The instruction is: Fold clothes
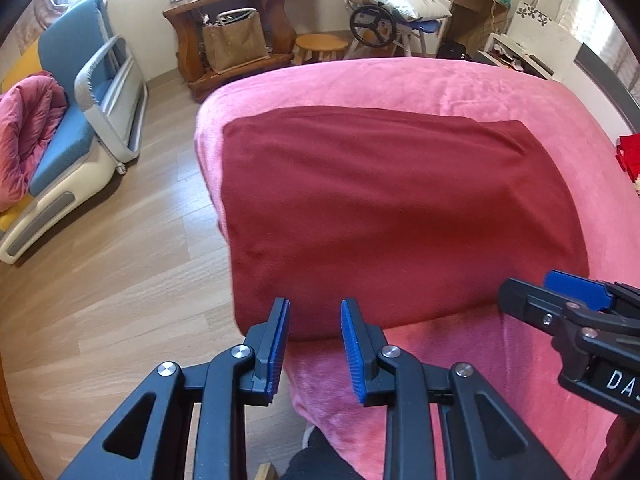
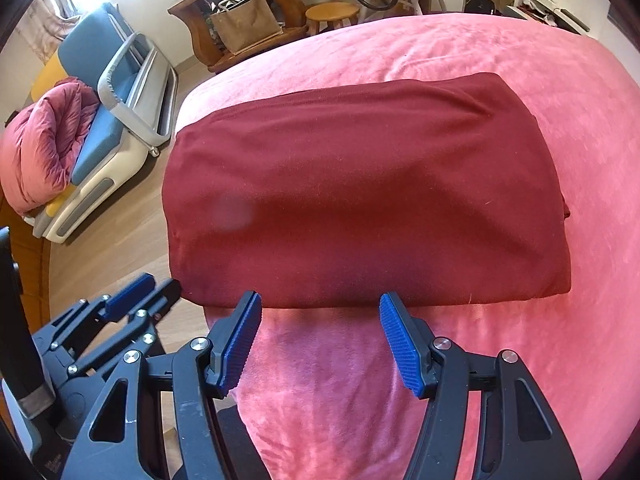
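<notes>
Nearest in the left wrist view, the left hand-held gripper [image 1: 315, 312] points steeply down with its blue pads parted by a narrow gap and nothing between them. Its tips sit at the near left corner of the folded dark red garment [image 1: 384, 216], just above the near hem; whether they touch the cloth cannot be told. The right hand-held gripper [image 2: 320, 304] also stands open, with a wider gap and nothing held, its tips at the middle of the same near hem.

The garment lies flat as a smooth, roughly rectangular fold on the pink blanket [image 2: 500, 360] that covers the bed. The garment's left edge runs close along the blanket's left edge, where the blanket drops toward the wooden floor [image 1: 120, 300]. To the garment's right, at the edge of the left wrist view, a small bright red cloth [image 1: 628, 156] rests on the blanket, well apart from the garment.

Left of the garment, across the floor, stands a blue and white folding chair [image 1: 84, 128] with a pink quilt [image 1: 24, 140] bundled on it. Beyond the garment's far edge, past the end of the bed, a round wooden stool [image 1: 320, 46] sits beside a dark wooden shelf unit [image 1: 236, 12] with a tan bag [image 1: 234, 40] in it.
</notes>
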### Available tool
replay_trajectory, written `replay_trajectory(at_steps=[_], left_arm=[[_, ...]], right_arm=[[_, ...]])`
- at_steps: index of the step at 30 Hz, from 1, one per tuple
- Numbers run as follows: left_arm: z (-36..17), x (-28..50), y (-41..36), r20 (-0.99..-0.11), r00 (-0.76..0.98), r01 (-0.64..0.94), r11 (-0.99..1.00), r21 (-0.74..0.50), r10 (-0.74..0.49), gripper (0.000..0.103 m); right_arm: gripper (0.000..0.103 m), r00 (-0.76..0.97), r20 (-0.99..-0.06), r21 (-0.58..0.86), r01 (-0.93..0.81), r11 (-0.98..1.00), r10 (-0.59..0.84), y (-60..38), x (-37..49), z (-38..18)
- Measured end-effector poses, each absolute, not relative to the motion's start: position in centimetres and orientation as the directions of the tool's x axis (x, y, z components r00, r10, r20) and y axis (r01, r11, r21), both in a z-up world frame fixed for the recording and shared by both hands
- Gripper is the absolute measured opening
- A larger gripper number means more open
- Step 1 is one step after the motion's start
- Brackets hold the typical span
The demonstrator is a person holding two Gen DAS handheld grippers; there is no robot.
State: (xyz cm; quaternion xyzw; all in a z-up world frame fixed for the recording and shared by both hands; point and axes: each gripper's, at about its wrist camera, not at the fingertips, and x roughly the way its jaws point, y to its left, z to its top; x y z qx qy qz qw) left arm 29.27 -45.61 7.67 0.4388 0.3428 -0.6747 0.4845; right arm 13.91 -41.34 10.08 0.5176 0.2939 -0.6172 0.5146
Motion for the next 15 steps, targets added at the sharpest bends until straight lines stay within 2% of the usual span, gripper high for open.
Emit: replay_trajectory(at_steps=[8,15], left_arm=[[8.0,27.9,-44.5,-0.916,-0.108,0.945,-0.325,0.026,-0.387,0.026],[9.1,27.6,-43.9,-0.895,-0.147,0.935,-0.355,0.013,-0.42,0.027]], right_arm=[[0.063,0.057,-0.937,0.174,0.932,-0.317,-0.345,-40.7,13.3,10.3],[0.063,0.049,-0.929,0.177,0.93,-0.323,-0.367,-40.3,12.8,10.7]])
